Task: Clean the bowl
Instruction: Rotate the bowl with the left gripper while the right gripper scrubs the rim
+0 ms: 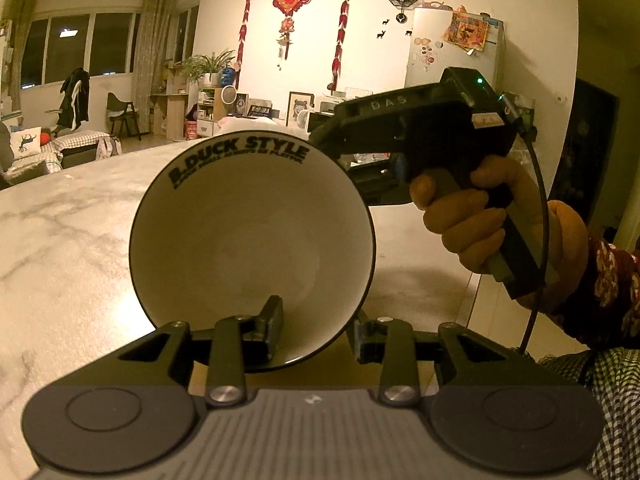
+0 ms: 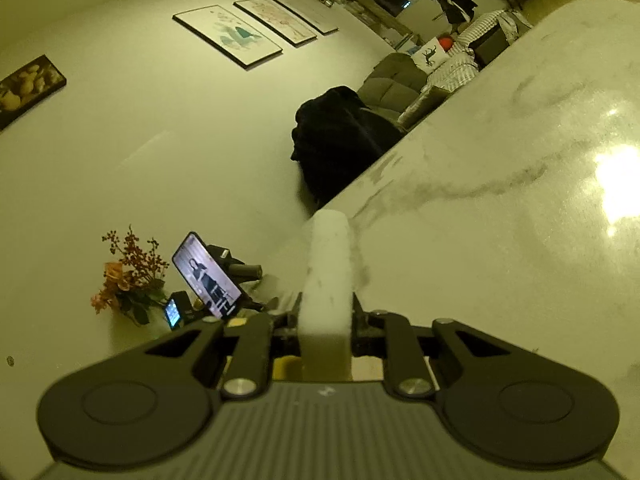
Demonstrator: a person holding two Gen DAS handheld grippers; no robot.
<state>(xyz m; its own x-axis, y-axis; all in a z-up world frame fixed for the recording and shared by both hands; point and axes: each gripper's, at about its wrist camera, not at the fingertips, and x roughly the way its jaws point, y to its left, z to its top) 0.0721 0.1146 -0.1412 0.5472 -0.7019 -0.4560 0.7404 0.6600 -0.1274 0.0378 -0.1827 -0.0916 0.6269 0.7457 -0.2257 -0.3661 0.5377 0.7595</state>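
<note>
A white bowl (image 1: 252, 216) with a black rim and "B.DUCK STYLE" lettering stands on edge with its inside facing the left wrist camera. Its lower rim sits between the fingers of my left gripper (image 1: 318, 328). One finger (image 1: 270, 320) is inside the bowl and the other is behind the wall, with a wide gap, so the pads do not press on it. My right gripper (image 2: 326, 320) is shut on a white sponge (image 2: 326, 272), which sticks out over the marble table (image 2: 520, 160). In the left wrist view a hand (image 1: 472, 216) holds that gripper behind the bowl's upper right, its tips hidden.
The marble table (image 1: 72, 240) spreads left of and behind the bowl; its edge (image 1: 474, 284) runs close on the right. A phone on a stand (image 2: 208, 276) and a flower bunch (image 2: 128, 276) sit by the wall. A sofa and chairs lie beyond the table.
</note>
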